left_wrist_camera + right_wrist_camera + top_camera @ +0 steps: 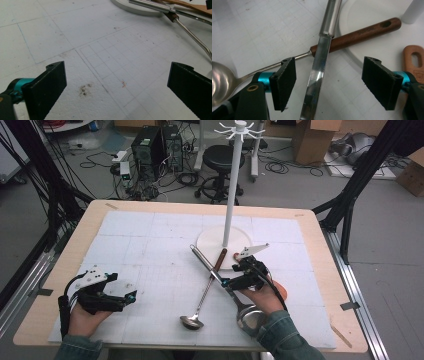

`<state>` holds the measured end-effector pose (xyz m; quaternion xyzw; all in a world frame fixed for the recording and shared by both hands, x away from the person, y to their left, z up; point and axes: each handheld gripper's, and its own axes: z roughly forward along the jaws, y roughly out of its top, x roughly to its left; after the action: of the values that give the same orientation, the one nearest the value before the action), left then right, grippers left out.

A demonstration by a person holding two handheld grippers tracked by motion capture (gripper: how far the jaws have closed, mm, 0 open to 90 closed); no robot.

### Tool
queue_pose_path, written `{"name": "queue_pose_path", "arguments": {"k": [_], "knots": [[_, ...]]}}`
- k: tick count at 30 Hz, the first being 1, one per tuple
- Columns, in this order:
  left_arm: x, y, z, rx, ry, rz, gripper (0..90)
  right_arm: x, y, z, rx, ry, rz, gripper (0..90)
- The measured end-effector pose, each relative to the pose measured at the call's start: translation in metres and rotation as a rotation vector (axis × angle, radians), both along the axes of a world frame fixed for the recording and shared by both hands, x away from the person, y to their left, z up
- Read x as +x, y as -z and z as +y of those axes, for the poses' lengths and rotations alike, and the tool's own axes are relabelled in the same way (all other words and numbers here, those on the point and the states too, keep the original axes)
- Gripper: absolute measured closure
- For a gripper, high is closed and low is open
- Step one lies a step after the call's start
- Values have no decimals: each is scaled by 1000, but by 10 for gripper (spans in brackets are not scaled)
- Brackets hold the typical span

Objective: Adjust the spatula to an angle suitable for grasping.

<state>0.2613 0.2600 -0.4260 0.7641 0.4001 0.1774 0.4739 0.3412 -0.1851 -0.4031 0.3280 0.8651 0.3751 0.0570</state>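
Two long utensils lie crossed on the desk (320, 270), and the one on top is what matters: a steel ladle handle (319, 67), flat and shiny, running between the jaws of the right claw (329, 82). Those jaws stand apart on either side of it, pads not yet touching metal, so nothing is gripped so far. From the high view the right claw (231, 281) sits low over the handle partway along, with the ladle's bowl (250, 317) back near the person's sleeve. Straddling the flat shank there looks like a sensible choice: the pads get two parallel faces to press on.

Underneath lies the second piece, a spoon with a brown wooden grip (359, 35) whose end rests on the white round base (210, 245) of the hook stand (233, 185); its bowl (192, 321) points toward the near edge. Because the ladle crosses over it, lifting the ladle first should leave the spoon undisturbed. A light wooden handle with a hanging slot (414, 60) lies just past the right jaw.

Over at the other side, the left claw (131, 297) rests on the white foam mat (100, 37), jaws wide apart and empty, well clear of the crossing.
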Motion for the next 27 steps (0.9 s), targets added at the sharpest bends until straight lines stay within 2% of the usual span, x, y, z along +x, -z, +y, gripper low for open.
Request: {"name": "queue_pose_path", "arguments": {"k": [3, 10, 15, 27], "knots": [[0, 0, 0, -1, -1, -1, 28, 0, 3, 4, -23, -4, 19, 298], [0, 0, 0, 4, 0, 0, 28, 1, 8, 10, -55, -17, 31, 339], [0, 0, -1, 3, 2, 1, 28, 2, 11, 13, -71, -1, 53, 362], [0, 1, 0, 4, -1, 0, 28, 3, 21, 23, -111, 1, 65, 472]]}}
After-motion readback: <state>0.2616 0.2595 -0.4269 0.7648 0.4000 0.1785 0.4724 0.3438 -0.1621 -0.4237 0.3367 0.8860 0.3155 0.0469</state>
